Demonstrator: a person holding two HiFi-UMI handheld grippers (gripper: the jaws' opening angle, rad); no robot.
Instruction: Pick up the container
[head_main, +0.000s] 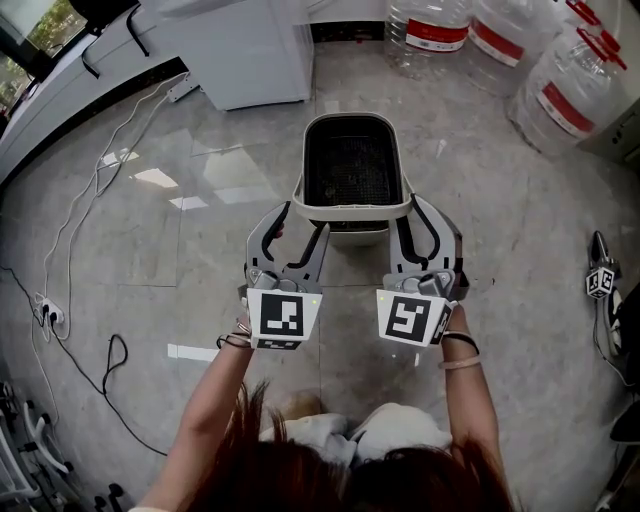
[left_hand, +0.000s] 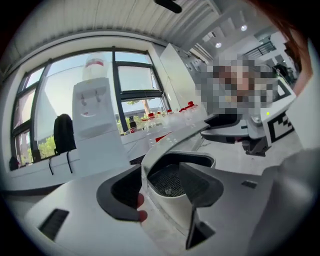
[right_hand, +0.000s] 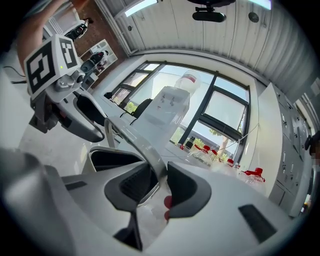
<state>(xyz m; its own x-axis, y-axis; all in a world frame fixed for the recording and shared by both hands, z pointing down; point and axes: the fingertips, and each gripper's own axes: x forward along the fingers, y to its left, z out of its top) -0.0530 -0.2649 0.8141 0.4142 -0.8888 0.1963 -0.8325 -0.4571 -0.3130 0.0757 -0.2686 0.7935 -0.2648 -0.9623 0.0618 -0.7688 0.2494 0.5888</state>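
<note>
The left gripper (head_main: 300, 222) stands released. Its jaws are spread wide astride the left wall of the container (head_main: 350, 212), one outside and one inside over the dark mesh, and a gap shows in the left gripper view (left_hand: 162, 187). The right gripper (head_main: 408, 215) is clenched on the container's right rim, and the right gripper view (right_hand: 159, 185) shows both jaws tight against the thin white edge (right_hand: 145, 150).

The container is a white bin with a black mesh bottom. It stands upright on the floor (head_main: 150, 250) at the centre of the head view, just ahead of both hands.

The floor is glossy grey stone-look tile with pale window reflections. A white cable (head_main: 100, 170) and a black cable (head_main: 110, 350) trail along the left side. Large water bottles (head_main: 560, 90) with red labels crowd the upper right. A white water dispenser (left_hand: 95, 125) stands before tall windows (left_hand: 135, 80).
</note>
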